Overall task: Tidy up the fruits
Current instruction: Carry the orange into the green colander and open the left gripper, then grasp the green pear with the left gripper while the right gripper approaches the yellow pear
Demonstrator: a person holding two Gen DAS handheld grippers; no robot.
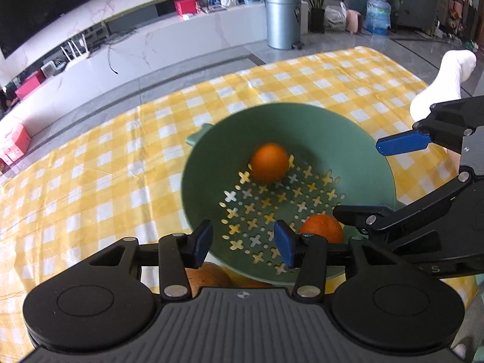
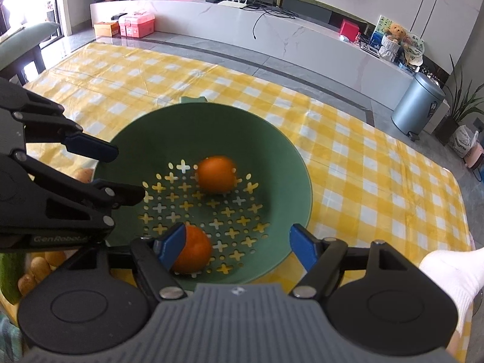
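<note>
**Two oranges in the colander, both grippers open and empty above it**

Left wrist view:
- Left gripper hangs over the near rim of the green colander. Jaws partly apart, nothing between them.
- Far orange sits at the back edge of the perforated floor. Near orange lies just behind the right pad, partly hidden by it.
- Right gripper comes in from the right, jaws wide, empty.
- Colander is smooth matte plastic, shallow round bowl, floor punched with cross-shaped and small oval holes, small tab handle on the far side. It sits on a yellow-and-white checked cloth, thin and creased.
- Below the near rim, a brownish rounded thing and a sliver of orange; can't tell what they are.

Right wrist view:
- Right gripper wide open, holding nothing. Its left pad is right beside the near orange; contact or not, can't tell.
- Far orange is loose mid-bowl, blurred.
- Left gripper reaches over the left rim of the colander, empty.
- More produce at lower left outside the bowl: tan lumpy pieces, something green. Probably the remaining pile.

Risks, my read:
- Oranges are round and finely dimpled on slick plastic, so they'll likely roll if the bowl gets bumped.
- Two grippers close together over one bowl means collision risk.
- The rim looks light, and the cloth may slide or bunch if it's hooked.
</note>
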